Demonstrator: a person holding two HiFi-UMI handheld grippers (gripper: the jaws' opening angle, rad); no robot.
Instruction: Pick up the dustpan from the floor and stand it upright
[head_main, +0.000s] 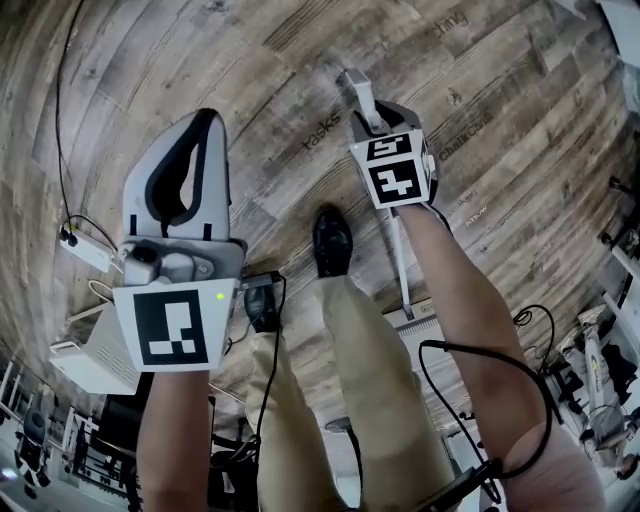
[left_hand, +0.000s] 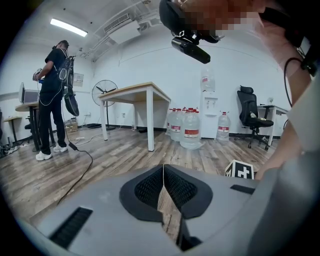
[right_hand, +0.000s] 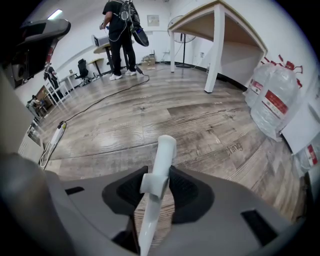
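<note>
The dustpan's long pale handle (head_main: 360, 92) rises out of my right gripper (head_main: 372, 120), which is shut on it near its top end. Below the gripper the handle runs down beside the forearm to the pan (head_main: 424, 326), low by the person's leg, so the dustpan hangs roughly upright. In the right gripper view the handle (right_hand: 159, 165) stands clamped between the black pads of the right gripper (right_hand: 157, 189). My left gripper (head_main: 205, 128) is held up at the left, shut with nothing in it; in the left gripper view its pads (left_hand: 150, 187) meet at the tips.
The person's black shoe (head_main: 332, 240) and trouser legs stand on the wooden floor between the grippers. A power strip (head_main: 85, 250) with a cable lies at the left. A table (left_hand: 135, 92), water bottles (left_hand: 190, 130), an office chair (left_hand: 252, 117) and another person (left_hand: 52, 100) stand farther off.
</note>
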